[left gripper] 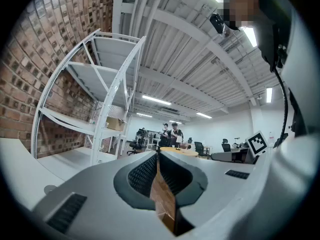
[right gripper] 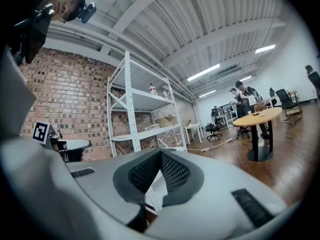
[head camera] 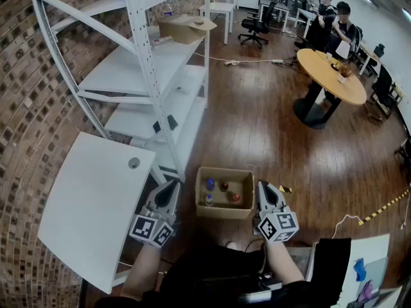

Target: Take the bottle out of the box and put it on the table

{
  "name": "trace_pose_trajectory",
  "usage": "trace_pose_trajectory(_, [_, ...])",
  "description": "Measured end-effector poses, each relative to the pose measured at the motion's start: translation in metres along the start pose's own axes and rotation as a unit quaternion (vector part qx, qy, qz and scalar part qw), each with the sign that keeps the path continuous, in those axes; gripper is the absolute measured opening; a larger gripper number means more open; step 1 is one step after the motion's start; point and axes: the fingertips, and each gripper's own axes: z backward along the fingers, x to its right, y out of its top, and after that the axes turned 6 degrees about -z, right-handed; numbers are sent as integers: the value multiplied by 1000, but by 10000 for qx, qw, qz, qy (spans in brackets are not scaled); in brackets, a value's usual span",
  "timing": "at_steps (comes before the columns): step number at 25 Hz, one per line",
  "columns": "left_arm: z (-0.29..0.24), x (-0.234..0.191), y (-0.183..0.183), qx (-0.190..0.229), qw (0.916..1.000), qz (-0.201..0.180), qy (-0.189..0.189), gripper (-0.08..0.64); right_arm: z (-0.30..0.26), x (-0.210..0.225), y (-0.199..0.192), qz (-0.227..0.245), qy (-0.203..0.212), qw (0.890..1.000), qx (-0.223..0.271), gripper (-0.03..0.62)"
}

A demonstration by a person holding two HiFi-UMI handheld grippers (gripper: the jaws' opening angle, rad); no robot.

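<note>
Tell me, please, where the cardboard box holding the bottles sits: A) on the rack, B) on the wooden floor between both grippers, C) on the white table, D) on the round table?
B: the head view shows the cardboard box on the floor between left gripper and right gripper.

no readable text, label, brand or number anywhere; just wordless black-and-white square markers (head camera: 277, 226)

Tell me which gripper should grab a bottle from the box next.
Left, probably. The right gripper is also beside the box, both shut and empty, but the left gripper lies between it and the white table, and the blue-capped bottle stands on its side.
</note>
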Motion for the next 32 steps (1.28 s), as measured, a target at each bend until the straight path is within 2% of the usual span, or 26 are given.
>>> trace_pose_trajectory(5, [3, -11, 11, 228, 9997, -32, 37, 8, -10, -29, 4, 359, 223, 9989, -202, 5])
trace_pose_trajectory(8, [8, -13, 17, 341, 9994, -15, -56, 8, -6, -40, 9, 411, 186, 9989, -107, 5])
trace_pose_trajectory(15, [7, -24, 21, 318, 9991, 50, -286, 8, -9, -61, 4, 564, 59, 9981, -228, 5])
trace_pose_trajectory(18, [8, -32, 15, 233, 9994, 80, -260, 8, -9, -69, 2, 654, 115, 9974, -293, 5])
trace_pose_trajectory(25, [-6, -53, -5, 57, 9999, 148, 60, 8, -33, -37, 1, 447, 173, 9984, -297, 5])
trace_pose_trajectory(32, [-62, -44, 6, 212, 9995, 7, 244, 0, -74, 7, 34, 281, 735, 9969, 3, 5])
